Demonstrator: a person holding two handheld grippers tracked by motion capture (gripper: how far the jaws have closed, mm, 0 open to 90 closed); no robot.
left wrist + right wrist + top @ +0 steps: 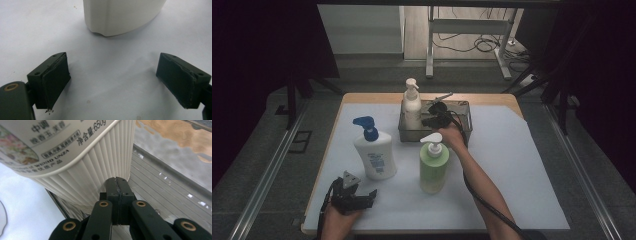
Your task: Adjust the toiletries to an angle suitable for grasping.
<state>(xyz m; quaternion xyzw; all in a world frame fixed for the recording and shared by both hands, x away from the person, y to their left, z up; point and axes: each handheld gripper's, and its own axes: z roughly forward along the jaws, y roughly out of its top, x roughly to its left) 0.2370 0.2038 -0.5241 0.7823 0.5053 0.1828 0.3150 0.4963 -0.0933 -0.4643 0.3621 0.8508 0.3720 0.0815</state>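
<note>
The right gripper reached into the metal tray near the far edge of the table, its jaws pressed flat together on nothing, tips just beside the ribbed foot of the cream pump bottle that stood in the tray's left end. The left gripper rested near the table's front left corner, jaws spread wide and empty over the white cover, pointing at the base of the white bottle with the blue pump. A green pump bottle stood between tray and front edge
</note>
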